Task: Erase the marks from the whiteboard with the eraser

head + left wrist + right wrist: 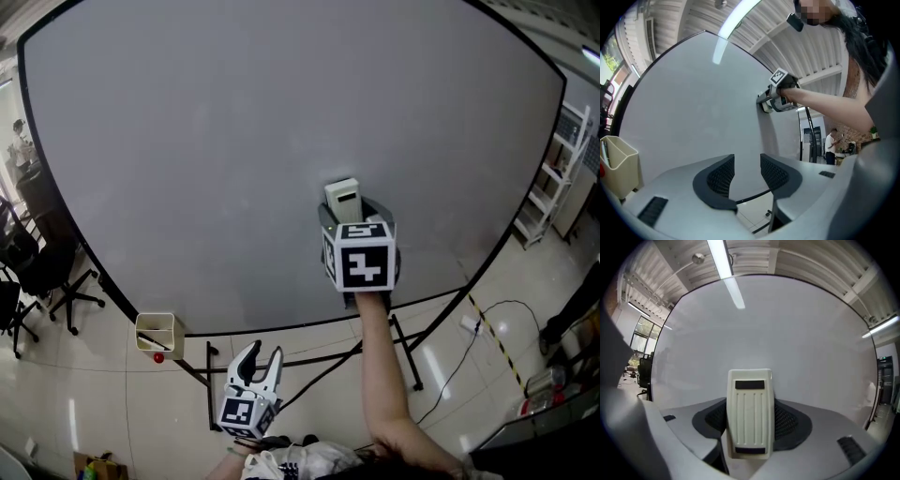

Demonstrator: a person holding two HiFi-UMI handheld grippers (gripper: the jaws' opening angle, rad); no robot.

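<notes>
A large whiteboard [234, 159] on a black stand fills the head view; its surface looks plain grey-white, with no marks that I can make out. My right gripper [349, 217] is raised against the board's lower middle, shut on a cream eraser [343, 200]. The right gripper view shows the ribbed eraser [750, 413] clamped upright between the jaws, its pad facing the whiteboard [787, 343]. My left gripper [261, 360] hangs low below the board's bottom edge, open and holding nothing. From the left gripper view the right gripper [768, 104] and eraser [765, 107] appear on the whiteboard [693, 117].
A cream pen holder [157, 334] hangs at the board's lower left edge, also in the left gripper view [616, 164]. Black office chairs [37, 272] stand left, white shelving [553, 178] right. A cable [469, 347] trails on the tiled floor.
</notes>
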